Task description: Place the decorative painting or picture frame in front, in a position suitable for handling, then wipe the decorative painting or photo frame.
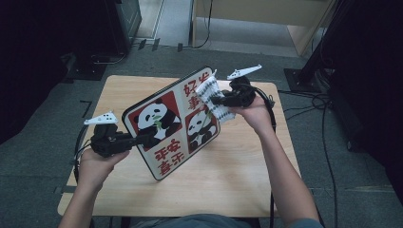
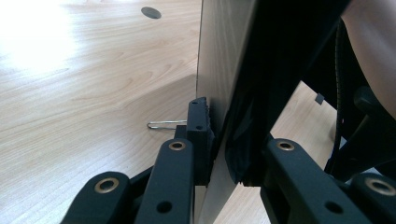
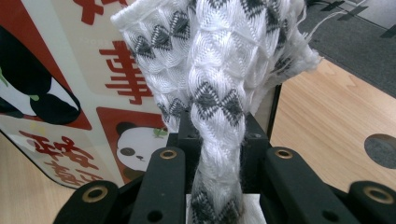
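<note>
A board [image 1: 167,124] printed with pandas and red characters stands tilted on its lower edge on the wooden table [image 1: 228,180]. My left gripper [image 1: 148,138] is shut on the board's left edge; in the left gripper view its jaws [image 2: 229,144] clamp the thin board [image 2: 222,60] from both sides. My right gripper [image 1: 216,100] is shut on a bunched white cloth with grey diamonds [image 1: 212,95], which rests against the board's upper right face. In the right gripper view the cloth [image 3: 219,60] rises from between the jaws [image 3: 217,140] in front of the board [image 3: 60,74].
A thin metal wire loop [image 2: 166,124] lies on the table behind the board. The tabletop has a round cable hole [image 3: 380,150]. Cables [image 1: 323,114] trail over the grey floor to the right of the table, and dark stands flank both sides.
</note>
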A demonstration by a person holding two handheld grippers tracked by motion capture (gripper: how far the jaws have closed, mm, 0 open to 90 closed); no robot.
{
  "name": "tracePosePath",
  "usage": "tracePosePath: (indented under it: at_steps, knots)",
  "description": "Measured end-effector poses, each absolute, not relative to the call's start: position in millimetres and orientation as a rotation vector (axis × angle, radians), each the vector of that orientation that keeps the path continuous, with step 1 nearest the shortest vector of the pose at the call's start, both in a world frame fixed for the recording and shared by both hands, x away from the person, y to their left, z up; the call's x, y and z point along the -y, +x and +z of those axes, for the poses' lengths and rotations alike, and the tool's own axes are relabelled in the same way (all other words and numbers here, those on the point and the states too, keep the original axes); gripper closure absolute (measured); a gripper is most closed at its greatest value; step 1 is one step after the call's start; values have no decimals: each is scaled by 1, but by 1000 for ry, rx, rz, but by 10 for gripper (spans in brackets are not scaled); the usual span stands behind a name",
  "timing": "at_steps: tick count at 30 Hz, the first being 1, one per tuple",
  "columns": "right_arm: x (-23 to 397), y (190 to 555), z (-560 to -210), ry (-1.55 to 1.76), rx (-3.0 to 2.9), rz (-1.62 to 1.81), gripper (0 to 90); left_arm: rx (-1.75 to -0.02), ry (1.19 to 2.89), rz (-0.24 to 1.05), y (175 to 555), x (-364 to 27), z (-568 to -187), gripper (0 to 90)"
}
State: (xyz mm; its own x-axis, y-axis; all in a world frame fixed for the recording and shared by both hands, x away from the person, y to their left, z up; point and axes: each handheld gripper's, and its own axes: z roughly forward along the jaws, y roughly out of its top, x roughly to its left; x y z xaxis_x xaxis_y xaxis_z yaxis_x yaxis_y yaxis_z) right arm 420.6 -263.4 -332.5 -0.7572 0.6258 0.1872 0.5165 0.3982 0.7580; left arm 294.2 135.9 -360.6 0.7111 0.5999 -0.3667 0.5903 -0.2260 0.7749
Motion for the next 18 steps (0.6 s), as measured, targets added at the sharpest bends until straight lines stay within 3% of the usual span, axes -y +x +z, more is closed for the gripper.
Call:
tracePosePath:
  at_steps: [18]
  knots:
    - [263,414,-345,1046,-2546,1261,771,-920,1899,8,294,-136,-361,789]
